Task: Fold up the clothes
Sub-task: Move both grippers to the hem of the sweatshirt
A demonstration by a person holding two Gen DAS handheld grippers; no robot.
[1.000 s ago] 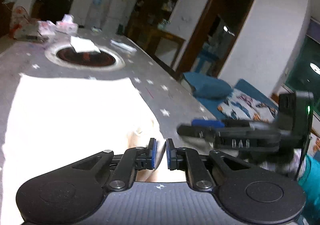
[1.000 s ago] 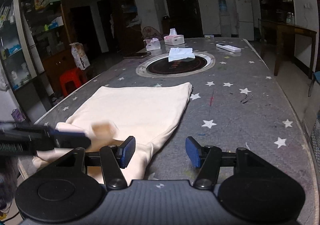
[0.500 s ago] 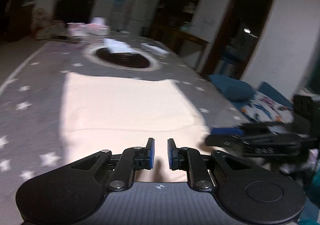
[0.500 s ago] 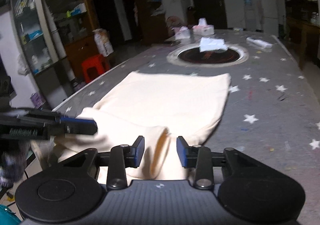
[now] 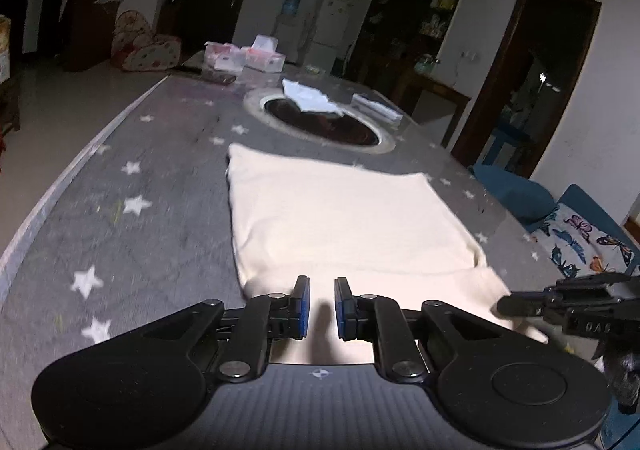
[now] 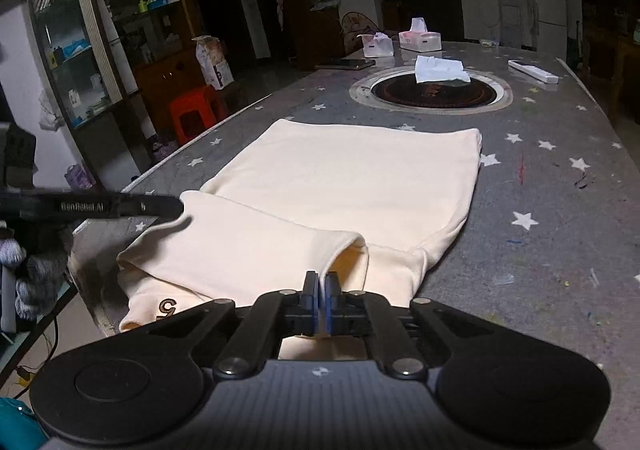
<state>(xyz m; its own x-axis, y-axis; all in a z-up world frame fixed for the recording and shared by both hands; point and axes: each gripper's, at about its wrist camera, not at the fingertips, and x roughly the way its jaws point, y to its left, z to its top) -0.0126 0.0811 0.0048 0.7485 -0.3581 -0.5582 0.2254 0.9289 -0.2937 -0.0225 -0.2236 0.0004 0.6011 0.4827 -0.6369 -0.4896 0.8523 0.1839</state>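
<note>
- The garment (image 6: 352, 185) lies flat on the tabletop (image 6: 552, 234), stretching straight ahead of both tools, its near hem doubled back toward them.
- Right tool (image 6: 320, 304): jaws pinched fully together on the hem's right corner.
- Left tool (image 5: 322, 308): nearly closed on the left part of that edge (cloth sits between the pads; a firm grip I cannot confirm).

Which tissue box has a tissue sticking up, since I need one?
The pink-lidded tissue box on the right of the pair; a white tissue stands up from its top. The white box beside it shows none.
</note>
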